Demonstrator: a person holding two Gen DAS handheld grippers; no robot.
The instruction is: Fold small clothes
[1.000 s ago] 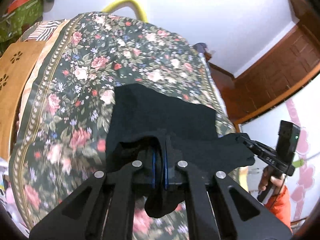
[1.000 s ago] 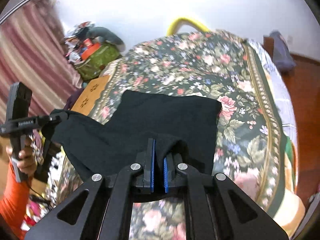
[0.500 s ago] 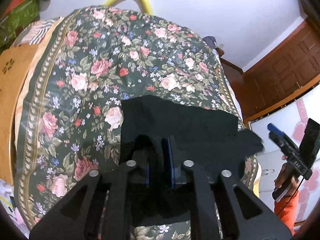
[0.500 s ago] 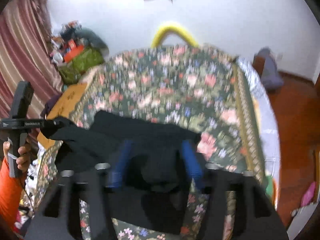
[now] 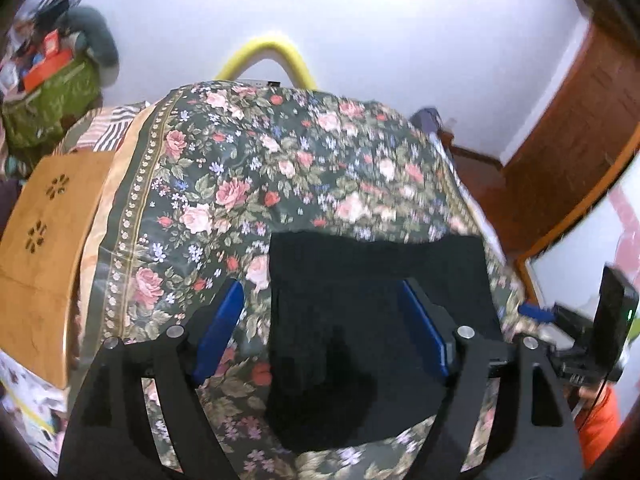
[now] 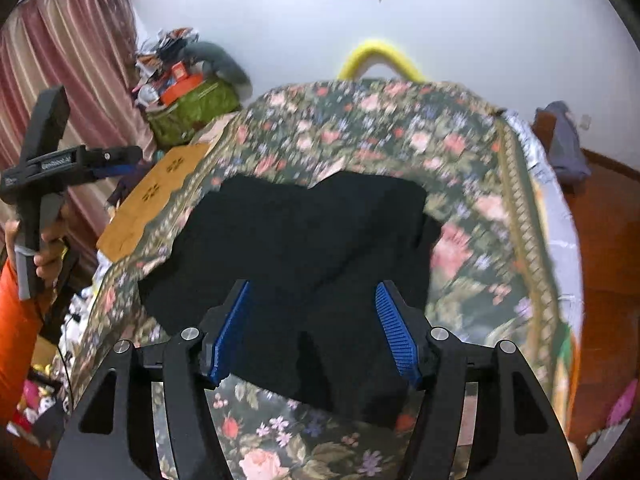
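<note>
A small black garment point(image 5: 360, 280) lies folded over on the floral bedspread point(image 5: 240, 168); in the right wrist view the same garment point(image 6: 300, 232) shows a fold line across it. My left gripper point(image 5: 318, 286) hovers over its near edge. Its jaws are opening, the blue pads point(image 5: 222, 328) stand wide apart, and the cloth below them is not pinched. My right gripper point(image 6: 313, 285) is open over the other near corner, with its pads point(image 6: 394, 332) clear of the fabric. Each view shows the other gripper held in a hand at the side: the right gripper point(image 5: 534, 312), the left gripper point(image 6: 120, 162).
A wooden board point(image 5: 44, 232) lies along the bed's left side. Behind it stands a green bag point(image 6: 192, 108) piled with clutter, next to a striped curtain point(image 6: 68, 80). A yellow tube point(image 5: 276, 52) arches at the bed's far end. To the right are a wooden door point(image 5: 580, 140) and floor.
A second ago both grippers were shut on the black garment, holding its near edge up. Both have since let go, the right one first, and the garment has dropped flat onto the bedspread.
</note>
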